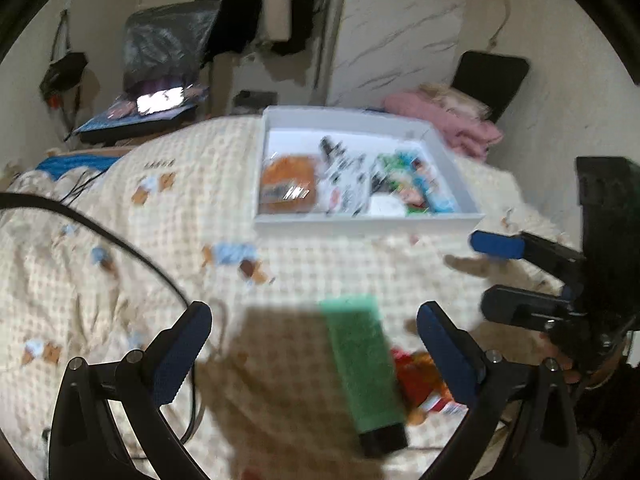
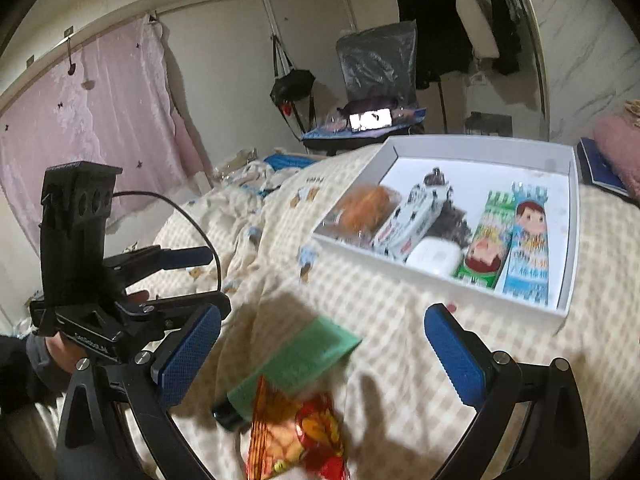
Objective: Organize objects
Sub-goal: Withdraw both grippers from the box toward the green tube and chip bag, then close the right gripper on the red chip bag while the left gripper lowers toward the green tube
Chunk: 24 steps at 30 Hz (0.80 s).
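green tube [image 1: 365, 364] and snack bag [image 2: 296, 436] lie between both grippers' released jaws, white box [image 2: 568, 240] beyond.

Bed [image 2: 400, 340] is being covered by a cream checked quilt. Pink curtain [image 2: 92, 120] is being hung along the white wall [image 2: 224, 60]. Dark clothes [image 2: 436, 28] are being kept on a rail beside marble-patterned panels [image 1: 400, 28]. Black chair [image 1: 490, 80] is being draped with a pink blanket [image 1: 444, 124].

- The bed [image 2: 400, 340] cover was soft, matt checked cloth.
- The green tube [image 1: 362, 364] looked smooth, matt plastic.
- The snack packet [image 2: 296, 436] was glossy foil.
- The white box [image 2: 480, 292] looked like matt card.
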Motion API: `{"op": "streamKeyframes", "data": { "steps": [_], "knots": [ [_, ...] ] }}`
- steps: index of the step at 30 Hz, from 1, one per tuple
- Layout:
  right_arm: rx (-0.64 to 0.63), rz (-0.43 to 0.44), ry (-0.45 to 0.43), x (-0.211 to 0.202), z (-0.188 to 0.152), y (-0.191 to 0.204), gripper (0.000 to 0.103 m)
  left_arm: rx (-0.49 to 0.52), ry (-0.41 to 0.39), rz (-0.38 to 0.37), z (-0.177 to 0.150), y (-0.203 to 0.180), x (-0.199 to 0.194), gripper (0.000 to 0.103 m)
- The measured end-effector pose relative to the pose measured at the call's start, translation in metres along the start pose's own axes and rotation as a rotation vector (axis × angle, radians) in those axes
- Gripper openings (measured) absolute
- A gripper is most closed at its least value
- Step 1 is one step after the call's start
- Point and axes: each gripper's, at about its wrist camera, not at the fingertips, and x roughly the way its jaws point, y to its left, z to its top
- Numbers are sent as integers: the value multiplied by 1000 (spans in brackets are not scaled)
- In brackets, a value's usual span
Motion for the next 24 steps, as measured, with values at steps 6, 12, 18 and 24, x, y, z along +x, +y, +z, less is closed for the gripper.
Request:
{"op": "streamKeyframes", "data": {
  "steps": [6, 12, 18, 24],
  "knots": [
    [-2, 16, 26, 11, -11, 2, 102, -5, 20, 29, -12, -2, 9, 102],
    [-27, -12, 36, 13, -16, 2, 102, -36, 18, -36, -15, 5, 9, 102],
    [-8, -3, 40, 14, -17, -1, 102, -31, 46, -53, -17, 1, 11, 102],
    [-45, -18, 48, 17, -19, 6, 102, -45, 20, -55, -19, 4, 5, 102]
  ]
}}
